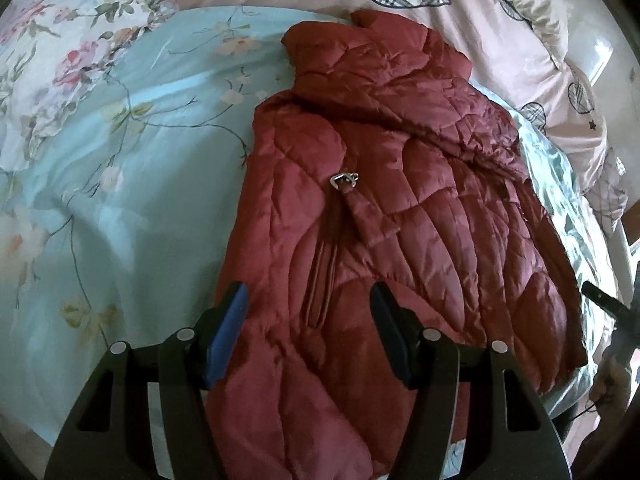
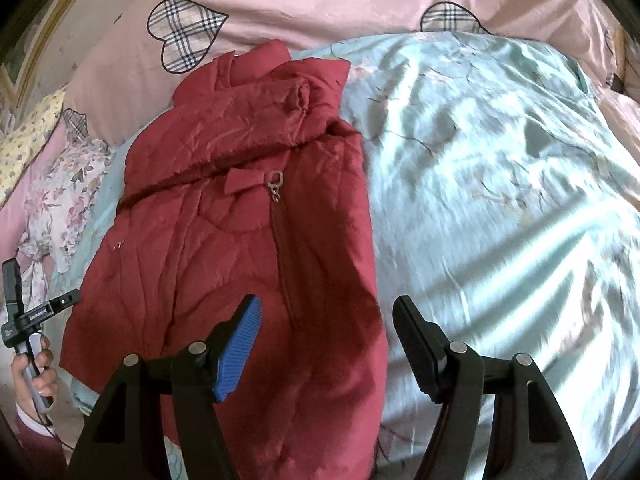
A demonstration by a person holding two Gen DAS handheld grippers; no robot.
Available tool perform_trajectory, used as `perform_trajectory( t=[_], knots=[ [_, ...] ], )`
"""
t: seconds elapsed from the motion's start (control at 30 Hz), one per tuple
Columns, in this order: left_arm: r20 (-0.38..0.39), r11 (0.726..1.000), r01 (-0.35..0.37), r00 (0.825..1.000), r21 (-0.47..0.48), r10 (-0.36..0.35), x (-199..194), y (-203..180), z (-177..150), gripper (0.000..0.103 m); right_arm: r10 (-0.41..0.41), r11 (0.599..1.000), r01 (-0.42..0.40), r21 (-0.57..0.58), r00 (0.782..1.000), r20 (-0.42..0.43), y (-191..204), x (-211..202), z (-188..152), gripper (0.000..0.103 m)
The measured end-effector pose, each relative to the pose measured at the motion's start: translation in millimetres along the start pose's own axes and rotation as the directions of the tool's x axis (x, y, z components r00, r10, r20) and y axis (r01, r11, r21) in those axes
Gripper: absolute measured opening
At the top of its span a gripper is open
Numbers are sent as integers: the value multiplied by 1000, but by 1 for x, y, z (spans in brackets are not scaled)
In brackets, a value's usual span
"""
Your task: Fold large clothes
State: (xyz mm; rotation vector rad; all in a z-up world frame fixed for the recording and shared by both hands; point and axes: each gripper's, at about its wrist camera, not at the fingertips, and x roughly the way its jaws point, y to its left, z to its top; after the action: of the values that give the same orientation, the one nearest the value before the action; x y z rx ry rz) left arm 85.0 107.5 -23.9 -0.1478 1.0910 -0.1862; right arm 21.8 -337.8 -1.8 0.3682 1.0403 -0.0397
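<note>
Both grippers' jaws gape, holding nothing; jacket hem cut off below.

left gripper: black frame, silver pivot screws, one blue pad | right gripper: same, blue ribbed pad | sleeve: dark red, pink cuff

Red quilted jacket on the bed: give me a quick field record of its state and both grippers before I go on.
garment: red quilted jacket, lying folded lengthwise into a narrow strip
surface: light blue floral quilt
zipper pull: metal, showing on top
left gripper: open, empty, above the jacket's near end
right gripper: open, empty, over the jacket's right edge
behind: pink bedding with plaid hearts
</note>
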Motion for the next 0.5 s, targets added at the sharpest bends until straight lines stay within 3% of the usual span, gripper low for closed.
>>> perform_trajectory(
  t=[0.3,0.5],
  knots=[
    [-6,1000,-18,1000,-25,18,-11,15,-23,62,15,1000,-14,16,998,-56,-5,2,-32,70],
    [-45,999,7,999,-46,-9,-8,25,-39,62,44,999,-42,32,996,-76,-3,3,-48,70]
  ],
)
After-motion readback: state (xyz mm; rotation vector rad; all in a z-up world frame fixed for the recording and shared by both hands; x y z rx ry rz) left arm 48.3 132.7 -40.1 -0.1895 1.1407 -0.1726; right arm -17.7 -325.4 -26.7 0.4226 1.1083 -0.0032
